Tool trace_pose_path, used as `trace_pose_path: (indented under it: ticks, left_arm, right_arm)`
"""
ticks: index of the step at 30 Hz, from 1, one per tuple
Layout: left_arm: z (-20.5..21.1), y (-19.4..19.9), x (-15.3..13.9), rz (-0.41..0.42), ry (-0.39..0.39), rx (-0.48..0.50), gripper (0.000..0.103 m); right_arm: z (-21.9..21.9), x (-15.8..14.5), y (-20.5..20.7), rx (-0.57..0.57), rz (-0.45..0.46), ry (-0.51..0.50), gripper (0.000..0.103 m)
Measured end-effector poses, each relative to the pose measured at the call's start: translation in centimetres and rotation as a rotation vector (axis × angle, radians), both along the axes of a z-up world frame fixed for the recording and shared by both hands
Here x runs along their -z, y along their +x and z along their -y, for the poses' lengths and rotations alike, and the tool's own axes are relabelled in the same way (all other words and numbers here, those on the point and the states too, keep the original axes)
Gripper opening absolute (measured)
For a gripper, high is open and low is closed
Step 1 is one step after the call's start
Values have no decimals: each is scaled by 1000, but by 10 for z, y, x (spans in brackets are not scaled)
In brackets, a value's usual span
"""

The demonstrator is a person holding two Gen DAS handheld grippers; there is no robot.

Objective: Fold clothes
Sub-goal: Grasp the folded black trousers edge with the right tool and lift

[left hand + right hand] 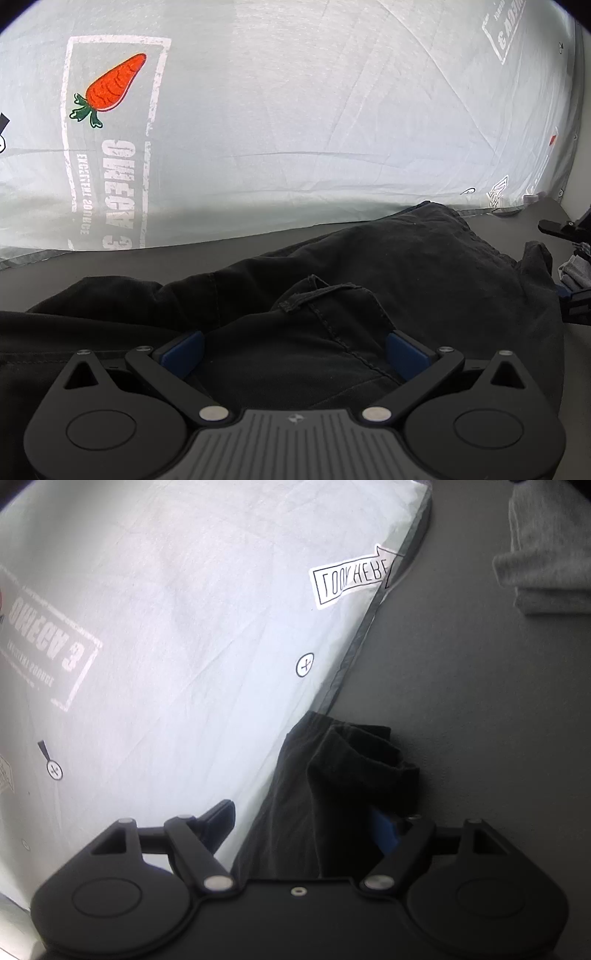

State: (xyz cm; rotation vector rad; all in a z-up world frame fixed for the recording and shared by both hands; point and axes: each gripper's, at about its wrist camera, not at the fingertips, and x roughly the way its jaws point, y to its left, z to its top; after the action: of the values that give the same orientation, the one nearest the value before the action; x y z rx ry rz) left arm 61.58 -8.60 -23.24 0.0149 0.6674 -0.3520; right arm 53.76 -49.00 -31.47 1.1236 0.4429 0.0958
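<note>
Black trousers (369,273) lie crumpled on a dark grey surface (184,262), with a belt loop showing at the waistband. My left gripper (295,350) is open, its blue-padded fingers (184,350) spread over the trouser fabric. In the right wrist view a folded black corner of the trousers (354,768) lies between the fingers of my right gripper (306,827). The right gripper is open, with one finger over the pale sheet and the other partly hidden behind the fabric.
A pale printed sheet (295,92) with a carrot picture (114,85) lies beyond the trousers; its edge (354,642) runs diagonally. A folded grey garment (546,561) sits at the far right. The right gripper (569,236) shows at the left view's right edge.
</note>
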Motion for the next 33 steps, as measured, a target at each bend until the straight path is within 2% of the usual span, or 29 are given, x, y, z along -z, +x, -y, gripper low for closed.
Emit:
trace_pose_path:
  ticks: [1,3,8,9,12,14,15,16,17,18,20,21,22,23,26,28,31,33]
  left_arm:
    - [0,0,0,-1,-2,1,103]
    - [0,0,0,-3,-5,3,103]
    - [-1,0,0,-5,-15,6,103]
    - [-1,0,0,-5,-16,6,103]
    - [0,0,0,-5,-12,6,103]
    - [1,0,1,-4,-11,5,103]
    - [1,0,1,-4,-11,5,103]
    - [1,0,1,-4,-11,5,103]
    - [0,0,1,-4,-13,5,103]
    - [0,0,1,-5,-15,6,103]
    - [-1,1,1,-6,-21,6,103]
    - [-1,1,2,-6,-24,7,103]
    - [-1,1,2,-7,-28,8,103]
    - [-1,1,2,-8,-31,8,103]
    - [-3,2,2,-12,-40,7,103]
    - [-3,3,2,-15,-48,8,103]
    - [-4,3,2,-18,-57,9,103]
    - [0,3,2,-15,-36,8,103]
  right_arm:
    - [1,-1,3,9,-28,8,69]
    - [-4,-11,0,56,-88,-50,61]
    - [-28,-30,-18,199,-237,-270,61]
    - [-32,-29,-19,209,-256,-311,57]
    - [-38,-29,-15,207,-246,-382,57]
    - [-38,-28,-5,179,-222,-408,62]
    - [-38,-26,1,160,-207,-417,70]
    - [-38,-25,7,141,-191,-427,84]
    - [-35,-24,12,128,-173,-414,91]
    - [-29,-21,15,123,-151,-369,95]
    - [-17,-16,22,125,-123,-275,94]
    - [-12,-13,25,122,-116,-229,80]
    - [-8,-7,30,102,-130,-159,37]
    - [-4,1,35,78,-149,-92,29]
    - [-1,10,40,64,-114,-20,27]
    - [-2,7,39,83,-123,-41,21]
    - [-6,-2,23,150,-126,-38,17]
    - [-11,-19,13,168,-89,-57,15]
